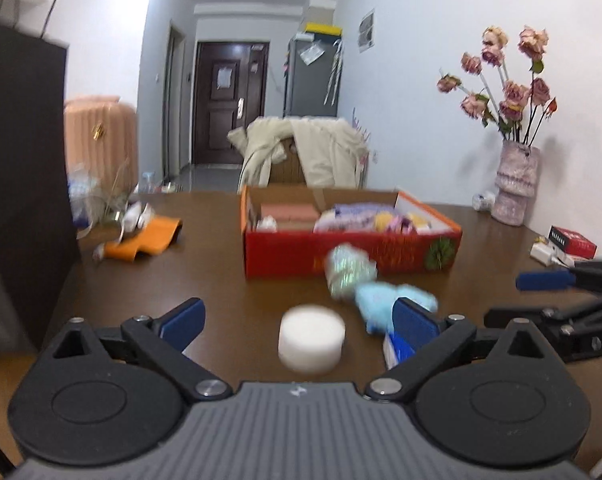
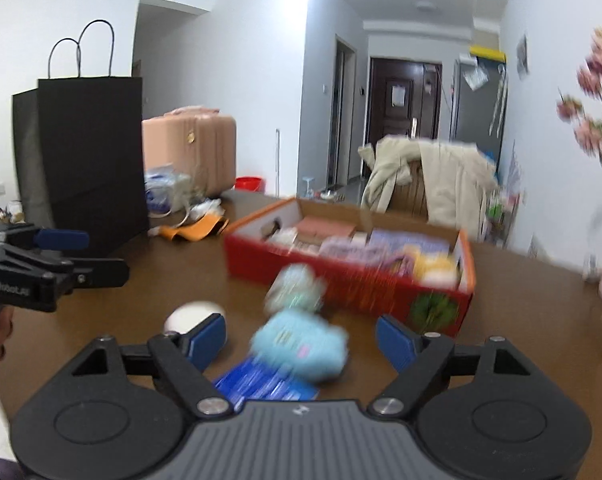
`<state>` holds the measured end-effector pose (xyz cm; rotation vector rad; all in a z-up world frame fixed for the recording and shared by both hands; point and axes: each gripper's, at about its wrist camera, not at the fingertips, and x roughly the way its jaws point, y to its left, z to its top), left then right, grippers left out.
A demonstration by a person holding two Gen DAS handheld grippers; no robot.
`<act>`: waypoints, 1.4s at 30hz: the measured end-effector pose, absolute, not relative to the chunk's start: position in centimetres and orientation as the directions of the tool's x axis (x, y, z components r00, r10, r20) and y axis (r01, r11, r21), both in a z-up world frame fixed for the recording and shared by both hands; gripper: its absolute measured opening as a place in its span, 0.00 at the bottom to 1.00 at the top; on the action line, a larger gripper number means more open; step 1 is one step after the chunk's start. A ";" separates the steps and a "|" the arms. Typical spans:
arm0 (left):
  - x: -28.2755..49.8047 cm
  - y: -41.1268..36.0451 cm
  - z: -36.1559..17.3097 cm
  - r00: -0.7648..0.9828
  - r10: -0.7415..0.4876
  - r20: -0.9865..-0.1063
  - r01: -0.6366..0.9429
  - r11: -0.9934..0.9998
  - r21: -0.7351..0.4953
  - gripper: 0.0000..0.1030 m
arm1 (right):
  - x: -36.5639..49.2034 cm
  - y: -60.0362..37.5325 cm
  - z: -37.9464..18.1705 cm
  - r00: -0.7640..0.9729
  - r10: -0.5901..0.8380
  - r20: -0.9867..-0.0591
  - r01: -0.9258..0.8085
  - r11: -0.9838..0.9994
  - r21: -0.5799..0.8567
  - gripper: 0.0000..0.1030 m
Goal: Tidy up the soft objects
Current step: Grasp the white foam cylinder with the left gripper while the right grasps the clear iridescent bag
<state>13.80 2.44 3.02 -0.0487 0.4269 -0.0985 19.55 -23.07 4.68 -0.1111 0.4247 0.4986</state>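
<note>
A red box (image 1: 301,256) (image 2: 341,280) with several soft items inside stands on the brown table. In front of it lie a pale green sparkly bundle (image 1: 349,270) (image 2: 295,286), a light blue plush (image 1: 381,304) (image 2: 301,344) and a white foam puck (image 1: 312,338) (image 2: 189,314). My left gripper (image 1: 301,320) is open and empty, with the puck between its fingers' line. My right gripper (image 2: 301,340) is open, with the blue plush between its fingers; no contact shows. A blue packet (image 2: 265,384) lies under the plush.
A black paper bag (image 2: 85,160) stands at the table's left. An orange pouch (image 1: 141,240) and clutter lie left of the box. A vase of pink flowers (image 1: 515,184) and a red pack (image 1: 573,240) are at the right. A chair with a coat (image 1: 301,152) stands behind.
</note>
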 end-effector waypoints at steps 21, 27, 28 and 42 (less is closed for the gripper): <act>17.2 1.8 -0.2 0.852 -0.113 -0.511 0.084 0.993 -0.080 0.99 | 18.7 -22.9 1.4 0.751 0.442 -0.491 -0.450 0.886 0.111 0.77; 19.7 2.1 -0.9 0.848 -0.136 -0.513 0.084 0.989 -0.123 0.98 | 21.0 -22.0 1.3 0.732 0.468 -0.495 -0.462 0.875 0.144 0.63; 20.2 2.3 -1.0 0.844 -0.140 -0.517 0.082 0.988 -0.133 0.96 | 21.4 -21.7 1.2 0.728 0.473 -0.497 -0.466 0.872 0.147 0.62; 26.0 3.0 -1.2 0.823 -0.181 -0.539 0.102 0.979 -0.174 0.82 | 30.0 -19.3 1.4 0.716 0.464 -0.522 -0.459 0.876 0.149 0.57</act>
